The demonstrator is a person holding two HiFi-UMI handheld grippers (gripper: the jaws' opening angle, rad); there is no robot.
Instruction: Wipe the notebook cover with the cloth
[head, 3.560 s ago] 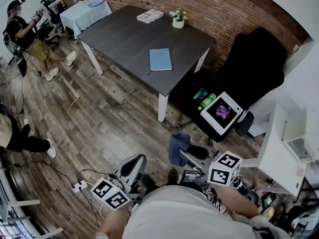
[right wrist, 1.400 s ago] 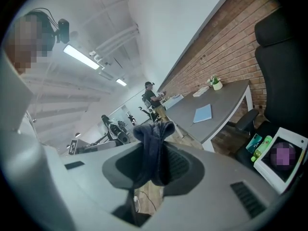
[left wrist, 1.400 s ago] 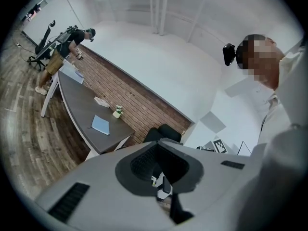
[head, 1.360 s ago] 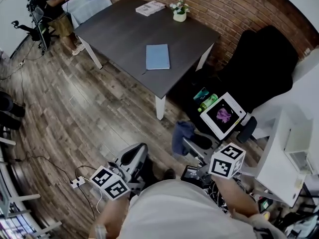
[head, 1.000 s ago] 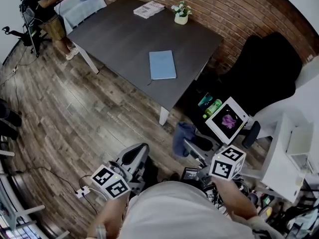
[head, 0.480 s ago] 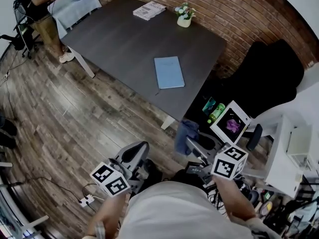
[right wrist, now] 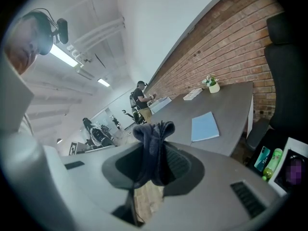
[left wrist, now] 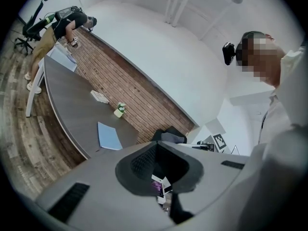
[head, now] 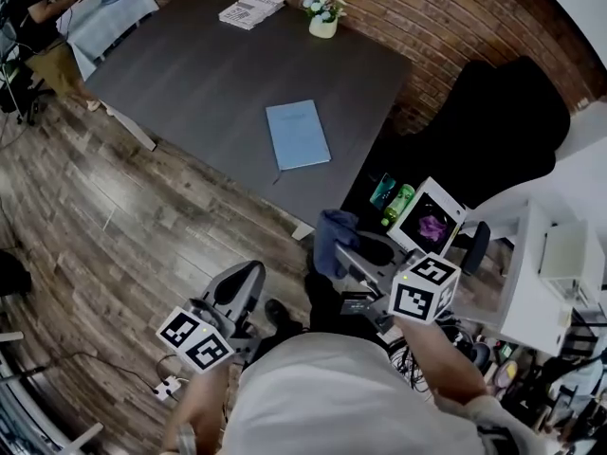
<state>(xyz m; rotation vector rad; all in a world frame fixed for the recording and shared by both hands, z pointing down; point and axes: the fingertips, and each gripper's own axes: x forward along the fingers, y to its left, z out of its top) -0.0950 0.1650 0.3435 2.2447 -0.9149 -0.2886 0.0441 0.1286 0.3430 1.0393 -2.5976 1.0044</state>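
A light blue notebook (head: 297,134) lies flat on the dark grey table (head: 190,74), near its right end. It also shows in the left gripper view (left wrist: 109,136) and the right gripper view (right wrist: 204,126). My right gripper (head: 346,251) is shut on a dark blue cloth (head: 332,238), held off the table's near corner and short of the notebook. The cloth (right wrist: 153,146) hangs bunched between the right gripper's (right wrist: 154,166) jaws. My left gripper (head: 237,292) hangs lower over the wooden floor, shut with nothing in it (left wrist: 158,150).
A small flower pot (head: 322,17) and a stack of papers (head: 250,9) sit at the table's far side. A black office chair (head: 493,131), green bottles (head: 392,197) and a white box (head: 429,224) stand to the right. A person (head: 38,27) stands far left.
The table and notebook have drawn nearer in the head view. My right gripper has come up to the table's near corner, still holding the cloth. The left gripper stays low.
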